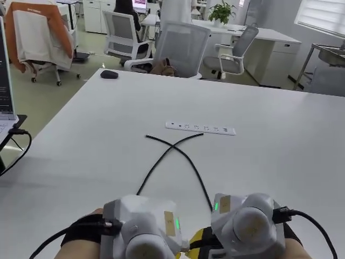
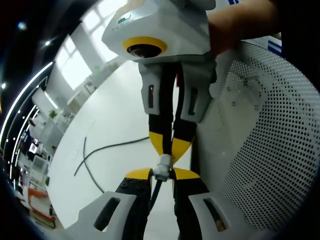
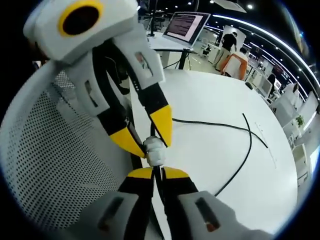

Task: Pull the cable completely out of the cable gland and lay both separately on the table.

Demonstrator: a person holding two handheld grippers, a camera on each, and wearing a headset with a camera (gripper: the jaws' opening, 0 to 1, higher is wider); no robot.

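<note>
A small white cable gland (image 2: 162, 166) sits between my left gripper's (image 2: 161, 174) yellow tips, which are shut on it. My right gripper (image 3: 157, 173) faces it tip to tip and is shut on the black cable (image 3: 158, 181) just behind the gland (image 3: 154, 150). In the left gripper view the right gripper (image 2: 168, 144) comes down from the top. The rest of the cable (image 1: 186, 159) lies on the white table (image 1: 280, 162) ahead, with two strands crossing. Both grippers are held low at the near table edge, close to my body.
A white power strip (image 1: 200, 128) lies beyond the crossed cable. A dark mouse (image 1: 109, 74) rests at the far left corner and a laptop (image 1: 5, 97) stands off the left side. A perforated white chair back (image 2: 260, 125) is right beside the grippers. Office chairs (image 1: 180, 46) stand behind the table.
</note>
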